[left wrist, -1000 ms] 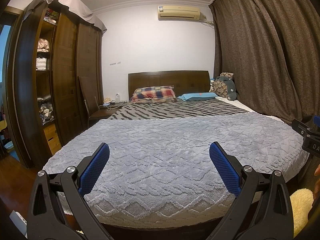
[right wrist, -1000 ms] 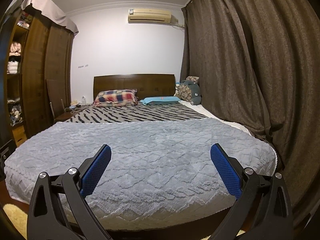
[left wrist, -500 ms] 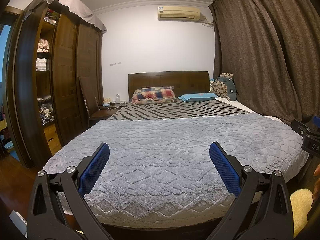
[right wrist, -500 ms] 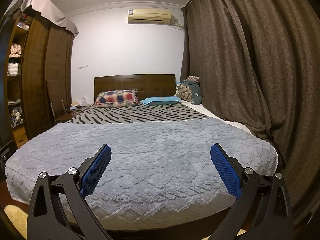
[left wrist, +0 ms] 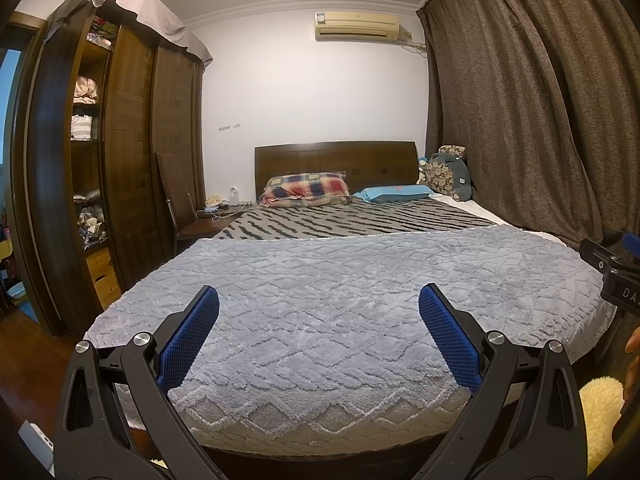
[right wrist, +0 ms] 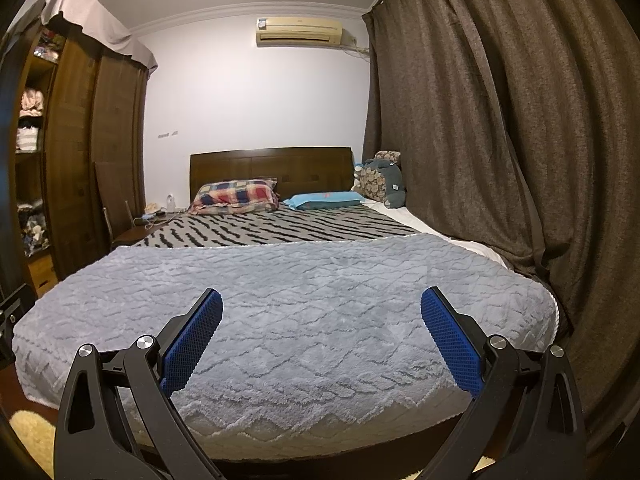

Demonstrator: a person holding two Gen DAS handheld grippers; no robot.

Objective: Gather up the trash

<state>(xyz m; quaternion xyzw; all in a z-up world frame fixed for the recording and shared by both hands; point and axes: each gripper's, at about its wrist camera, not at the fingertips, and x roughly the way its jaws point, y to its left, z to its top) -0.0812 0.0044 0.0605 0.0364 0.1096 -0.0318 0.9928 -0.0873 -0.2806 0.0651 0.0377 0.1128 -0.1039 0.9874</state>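
Observation:
No trash shows in either view. My left gripper (left wrist: 319, 312) is open and empty, held at the foot of a bed with a grey textured blanket (left wrist: 340, 300). My right gripper (right wrist: 321, 314) is open and empty too, held beside it at the same bed end over the blanket (right wrist: 304, 300). The right gripper's black body shows at the right edge of the left wrist view (left wrist: 616, 276). Part of the left gripper shows at the left edge of the right wrist view (right wrist: 10, 320).
A dark wooden wardrobe (left wrist: 132, 152) with open shelves stands left of the bed. A chair (left wrist: 180, 208) and bedside table hold small items. Pillows (left wrist: 308, 188) lie by the headboard. Brown curtains (right wrist: 500, 140) hang along the right. A yellow fluffy rug (left wrist: 600, 412) lies on the floor.
The right gripper has drifted slightly left and the view shifted a little. The left gripper has stayed put. Both stay open.

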